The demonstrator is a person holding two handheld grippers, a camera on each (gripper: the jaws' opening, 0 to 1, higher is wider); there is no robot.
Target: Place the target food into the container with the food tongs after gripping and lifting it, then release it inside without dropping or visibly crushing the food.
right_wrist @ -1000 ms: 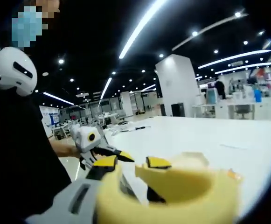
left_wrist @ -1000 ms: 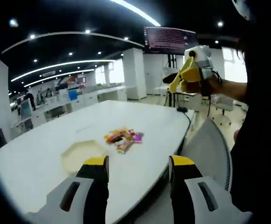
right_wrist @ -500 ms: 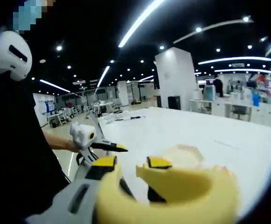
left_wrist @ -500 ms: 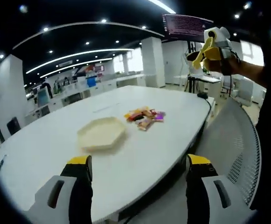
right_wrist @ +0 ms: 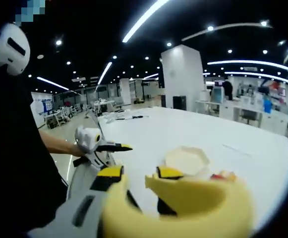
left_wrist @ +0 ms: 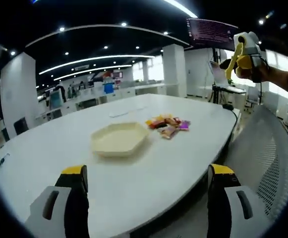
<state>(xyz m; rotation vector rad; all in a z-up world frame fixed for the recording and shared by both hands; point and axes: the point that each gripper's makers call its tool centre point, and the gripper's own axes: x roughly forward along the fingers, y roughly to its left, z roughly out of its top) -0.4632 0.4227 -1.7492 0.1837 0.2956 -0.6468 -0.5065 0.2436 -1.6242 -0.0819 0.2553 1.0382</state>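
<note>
On the white surface [left_wrist: 134, 178], a pale yellow hexagonal container [left_wrist: 119, 139] sits as the landmark. Just beside the container, on the side toward the raised right gripper, lies a small heap of wrapped snack foods [left_wrist: 167, 126]; the heap is near the container and apart from it. In the right gripper view the same container [right_wrist: 187, 160] lies on the surface [right_wrist: 243, 163], with the snack heap [right_wrist: 223, 175] beside it, partly hidden.

The left gripper [left_wrist: 146, 186] hovers off the surface edge nearest the container, its jaws spread wide with nothing between them. In the right gripper view it appears [right_wrist: 115, 147] held in a hand, beside a grey mesh chair back [right_wrist: 89, 178].

The right gripper [right_wrist: 140, 172] carries yellow food tongs [right_wrist: 183, 203]; its jaws are clenched on the tongs. In the left gripper view it [left_wrist: 233, 62] is held high, well apart from the container, above the mesh chair [left_wrist: 267, 158].
</note>
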